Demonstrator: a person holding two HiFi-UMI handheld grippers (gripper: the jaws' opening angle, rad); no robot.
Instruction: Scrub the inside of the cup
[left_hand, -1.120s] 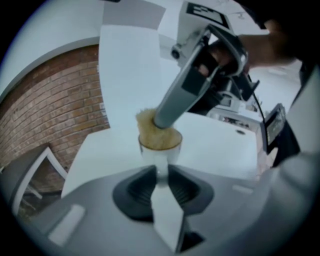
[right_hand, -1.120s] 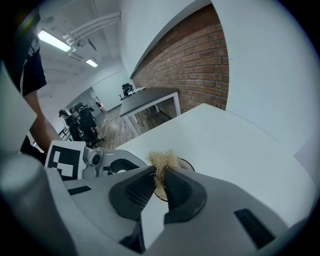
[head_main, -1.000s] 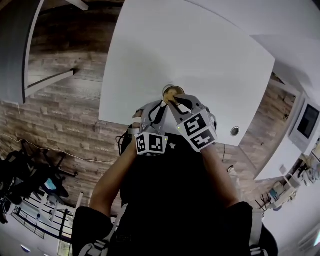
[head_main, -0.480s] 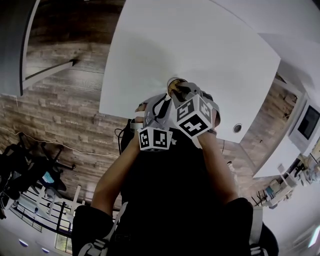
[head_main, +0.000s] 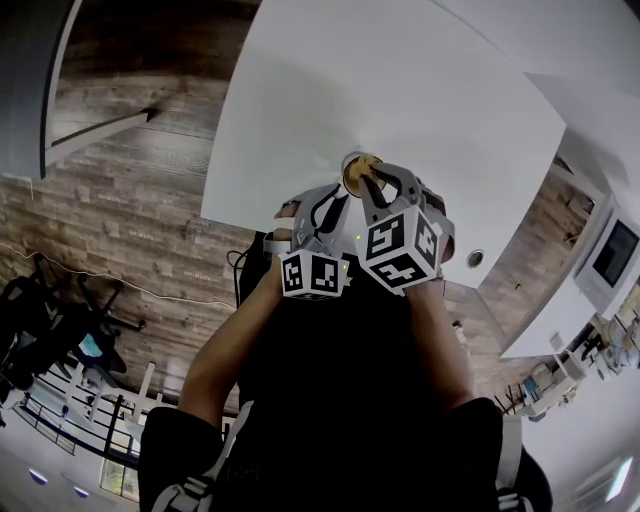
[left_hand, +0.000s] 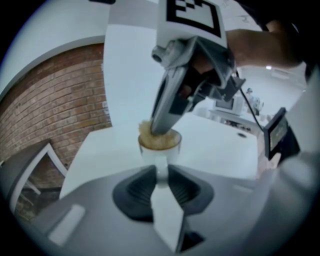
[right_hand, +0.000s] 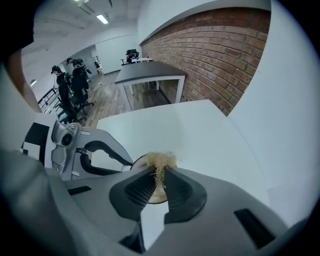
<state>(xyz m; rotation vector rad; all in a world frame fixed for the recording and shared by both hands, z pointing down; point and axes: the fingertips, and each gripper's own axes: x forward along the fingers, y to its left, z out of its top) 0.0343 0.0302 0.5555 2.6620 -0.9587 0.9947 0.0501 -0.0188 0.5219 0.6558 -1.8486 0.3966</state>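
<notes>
A small white cup (head_main: 356, 165) stands near the front edge of the white table (head_main: 400, 90). My left gripper (head_main: 343, 197) is shut on the cup's near wall (left_hand: 159, 152), which sits between its pads (left_hand: 144, 182). My right gripper (head_main: 368, 183) points steeply down into the cup and is shut on a tan fibrous scrubber (right_hand: 160, 165). In the left gripper view the right gripper (left_hand: 160, 131) has its tips buried in the scrubber (left_hand: 150, 140), which fills the cup's mouth. The cup's inside is hidden beneath it.
The table's front edge lies just under my hands, with a round cable hole (head_main: 473, 258) to the right. Wood floor (head_main: 130, 230) is on the left. A brick wall (right_hand: 220, 55), a dark table (right_hand: 150, 70) and office chairs (right_hand: 75, 85) lie beyond.
My right gripper has rolled and tipped steeper over the cup, its marker cube turning, with the scrubber still in its jaws. The left gripper and cup have stayed put.
</notes>
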